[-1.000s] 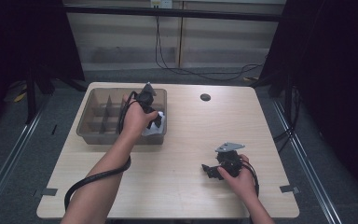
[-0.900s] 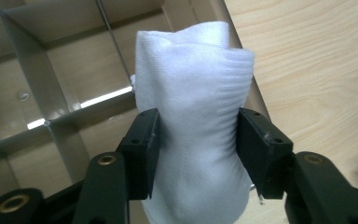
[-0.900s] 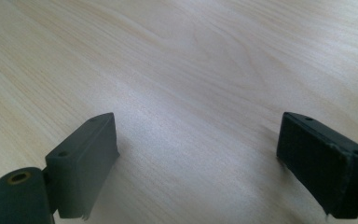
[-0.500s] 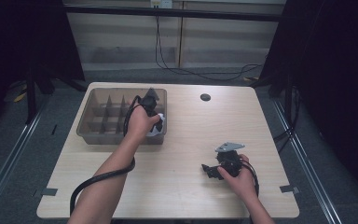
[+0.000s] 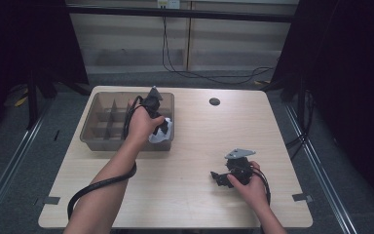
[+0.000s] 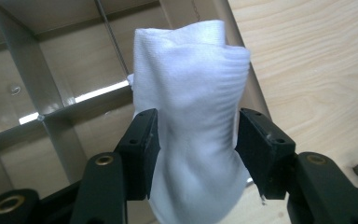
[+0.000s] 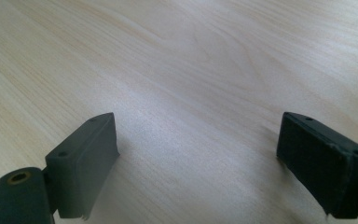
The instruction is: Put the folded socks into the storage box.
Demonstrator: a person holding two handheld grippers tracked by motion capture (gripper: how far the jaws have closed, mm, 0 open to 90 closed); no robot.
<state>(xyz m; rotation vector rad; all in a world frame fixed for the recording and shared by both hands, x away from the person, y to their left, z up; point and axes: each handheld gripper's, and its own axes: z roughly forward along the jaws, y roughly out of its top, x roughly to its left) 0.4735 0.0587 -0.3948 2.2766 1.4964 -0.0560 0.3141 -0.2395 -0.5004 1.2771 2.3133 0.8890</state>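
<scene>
Two jaws of left gripper [image 6: 193,140] pinch white cloth [image 6: 191,102].

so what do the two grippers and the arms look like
Both grippers, left gripper and right gripper, are black with two blocky jaws, small screw holes and brass-coloured rivets. The right one carries a grey three-cornered plate. A thick black cable trails from the left one. The forearms are bare, no sleeves.

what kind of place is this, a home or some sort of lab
Most likely a lab or recording booth, not a home: a bare wooden table ringed by black curtains, cables trailing over the grey floor behind, and handheld grippers at work over a divided bin.
</scene>
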